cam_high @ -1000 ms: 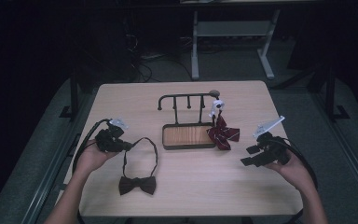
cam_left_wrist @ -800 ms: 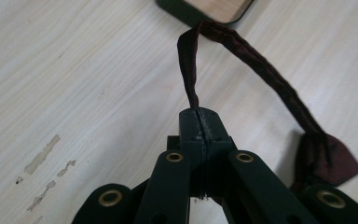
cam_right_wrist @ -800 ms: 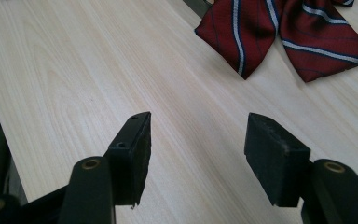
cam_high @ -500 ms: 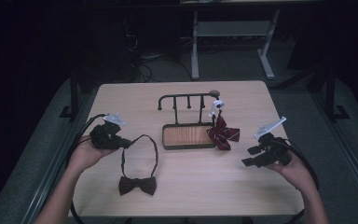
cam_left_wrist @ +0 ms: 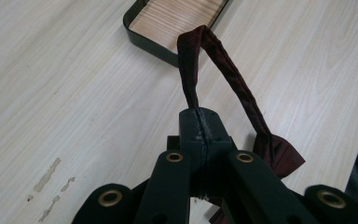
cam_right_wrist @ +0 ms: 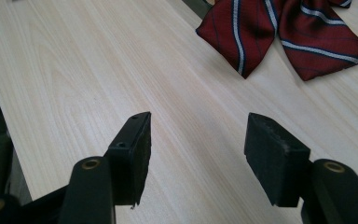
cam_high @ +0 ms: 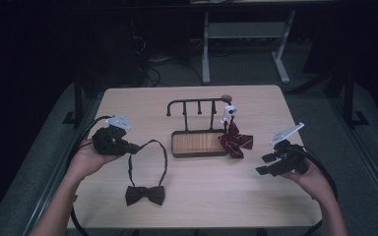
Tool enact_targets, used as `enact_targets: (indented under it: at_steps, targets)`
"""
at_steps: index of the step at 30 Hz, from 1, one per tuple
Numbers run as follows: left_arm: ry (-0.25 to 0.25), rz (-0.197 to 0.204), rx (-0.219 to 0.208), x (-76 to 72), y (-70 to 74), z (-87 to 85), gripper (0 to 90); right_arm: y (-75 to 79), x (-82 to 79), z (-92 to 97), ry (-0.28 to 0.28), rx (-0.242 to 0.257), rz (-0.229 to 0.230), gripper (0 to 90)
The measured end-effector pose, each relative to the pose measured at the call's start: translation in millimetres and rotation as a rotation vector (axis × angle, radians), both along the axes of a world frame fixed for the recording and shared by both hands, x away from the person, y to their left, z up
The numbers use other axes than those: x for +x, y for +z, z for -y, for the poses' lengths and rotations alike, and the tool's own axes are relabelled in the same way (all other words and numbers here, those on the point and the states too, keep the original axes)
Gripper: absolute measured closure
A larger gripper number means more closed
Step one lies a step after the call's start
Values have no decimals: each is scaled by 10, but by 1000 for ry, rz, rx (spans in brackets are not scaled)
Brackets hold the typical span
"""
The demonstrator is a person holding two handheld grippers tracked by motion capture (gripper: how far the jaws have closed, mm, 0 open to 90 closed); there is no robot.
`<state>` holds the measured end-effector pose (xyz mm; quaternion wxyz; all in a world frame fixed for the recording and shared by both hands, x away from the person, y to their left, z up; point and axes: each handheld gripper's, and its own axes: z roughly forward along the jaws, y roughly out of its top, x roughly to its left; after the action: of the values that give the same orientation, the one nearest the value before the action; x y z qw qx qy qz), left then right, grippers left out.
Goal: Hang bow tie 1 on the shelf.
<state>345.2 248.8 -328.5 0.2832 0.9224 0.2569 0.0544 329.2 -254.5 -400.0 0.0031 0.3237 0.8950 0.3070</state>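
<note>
Clamping the strap (cam_left_wrist: 192,74) of the dark bow tie (cam_high: 145,194), the left gripper (cam_high: 134,147) holds it above the table (cam_high: 197,196), bow below; the right gripper (cam_high: 266,164) is open, striped bow tie (cam_right_wrist: 284,32) ahead.

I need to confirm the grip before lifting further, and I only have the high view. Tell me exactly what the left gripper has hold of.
Observer: The left gripper has its jaws shut on the neck strap of the dark bow tie, pinching one side of the loop.
Operator: Report where the loop goes from there.
Observer: In the left gripper view the strap arches up from the jaws and comes back down to the bow beside the gripper, with the wooden tray just beyond it.
Operator: Now check the right gripper.
Observer: The right gripper is open with nothing between its pads, over bare table; the striped red bow tie lies ahead of it, untouched.
</note>
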Motion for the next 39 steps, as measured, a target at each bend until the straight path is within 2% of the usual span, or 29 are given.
enact_targets:
  at_steps: [11, 13, 30, 32, 39]
  targets:
    - [-35, 10, -7, -30, 189, 79, 898, 22, -5, -1, 4, -2, 11, 411]
    - [-48, 9, 4, -26, 224, 86, 898, 24, -6, 3, 5, -2, 12, 412]
    - [-74, 21, -9, -31, 414, 177, 899, 61, -22, 20, 10, -1, 24, 411]
    - [-84, 23, 0, -23, 437, 187, 899, 65, -23, 27, 9, -1, 23, 411]
    - [-81, 28, -3, 17, 503, 229, 899, 75, -25, 43, 7, 1, 29, 411]
